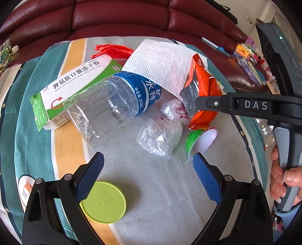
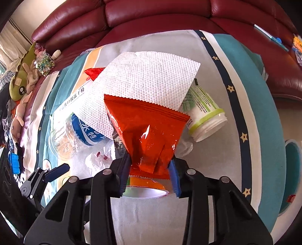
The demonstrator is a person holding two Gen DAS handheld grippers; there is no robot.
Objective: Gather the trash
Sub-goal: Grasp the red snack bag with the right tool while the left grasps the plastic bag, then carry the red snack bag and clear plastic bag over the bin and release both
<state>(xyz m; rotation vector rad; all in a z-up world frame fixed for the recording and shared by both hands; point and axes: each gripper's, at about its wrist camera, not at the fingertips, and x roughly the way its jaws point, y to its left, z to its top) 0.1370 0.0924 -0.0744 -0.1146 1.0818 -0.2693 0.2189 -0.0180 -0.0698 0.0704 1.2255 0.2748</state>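
- Two hand-held grippers are over a pile of trash that lies on a striped cloth (image 1: 151,197) in front of a dark red leather sofa (image 1: 120,17).
- Right hand-held gripper (image 2: 150,170) is clenched on the lower end of an orange snack wrapper (image 2: 149,130); its blue pads press the foil from both sides and the foil is crumpled between them.
- In the left wrist view, the same right gripper comes in from the right side, and its black finger marked DAS lies across the wrapper (image 1: 204,88). A hand (image 1: 283,181) holds its grey handle.
- Left hand-held gripper (image 1: 148,165) is released: its jaws stand wide apart above the cloth and nothing is between them.
- A green round lid (image 1: 104,202) lies flat beside the left finger of this gripper.
- A white paper towel (image 1: 160,64) lies on top of the pile, partly over a clear water bottle (image 1: 113,101) with a blue label. The bottle lies on its side.
- A white and green medicine box (image 1: 69,88) lies just behind the bottle, and a red plastic bag (image 1: 111,50) shows behind the box.
- Crumpled clear plastic (image 1: 160,137) lies near the middle, between the bottle and a small green cup (image 1: 200,140) that is tipped on its side.
- In the right wrist view, a white jar (image 2: 205,116) with a green band lies on its side, to the right of the wrapper.
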